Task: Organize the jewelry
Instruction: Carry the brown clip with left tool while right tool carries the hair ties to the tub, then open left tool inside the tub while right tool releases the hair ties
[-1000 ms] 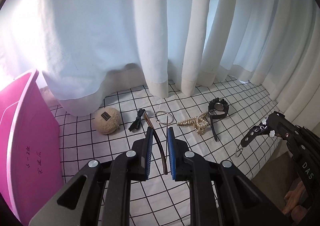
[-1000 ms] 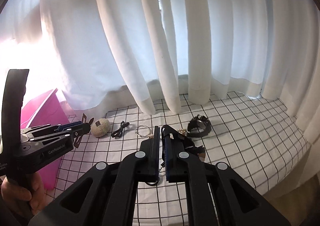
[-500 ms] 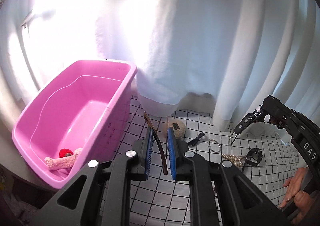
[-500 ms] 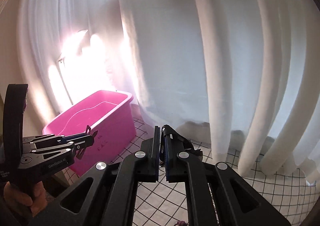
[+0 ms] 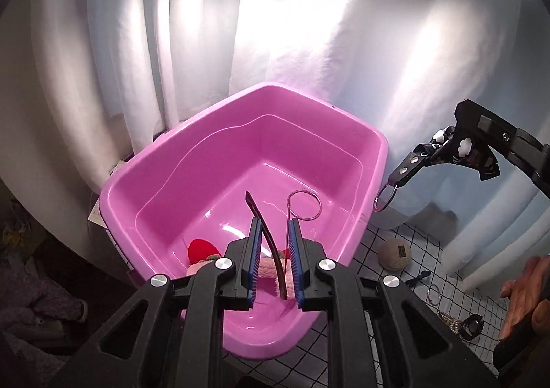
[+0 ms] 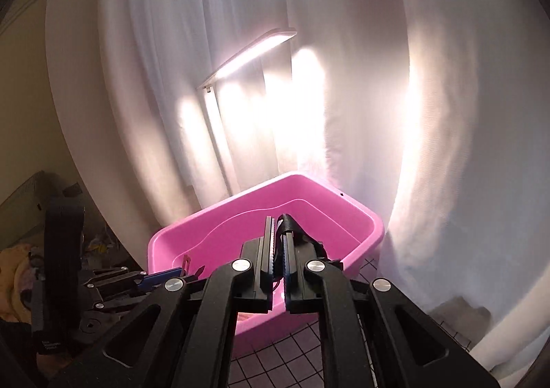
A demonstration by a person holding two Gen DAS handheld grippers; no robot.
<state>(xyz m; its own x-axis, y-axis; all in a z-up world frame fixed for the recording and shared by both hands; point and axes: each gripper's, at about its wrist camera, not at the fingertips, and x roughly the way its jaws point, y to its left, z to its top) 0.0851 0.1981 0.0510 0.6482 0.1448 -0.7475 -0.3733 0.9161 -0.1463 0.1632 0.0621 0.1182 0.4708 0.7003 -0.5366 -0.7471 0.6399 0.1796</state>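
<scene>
My left gripper (image 5: 273, 228) hangs over the pink tub (image 5: 374, 144), shut on a dark curved hair clip (image 5: 271, 243) with a silver wire loop (image 5: 304, 206) beside it. My right gripper (image 6: 279, 243) is shut on a black strap keychain (image 6: 292, 226) and points at the tub (image 6: 364, 212). In the left wrist view that keychain (image 5: 412, 164) dangles with its ring to the right of the tub rim. A red and pink plush piece (image 5: 202, 250) lies in the tub.
On the checked cloth (image 5: 388, 288) to the right lie a beige ball (image 5: 395, 254), a black tie (image 5: 417, 276), a ring (image 5: 433, 293), a pearl piece (image 5: 448, 319) and a black watch (image 5: 472, 322). White curtains hang behind. A lit lamp (image 6: 251, 54) stands behind the tub.
Both grippers have swung left from the cloth toward the tub. The left gripper now hangs over the tub's inside; the right one points at it, each still holding its item.
</scene>
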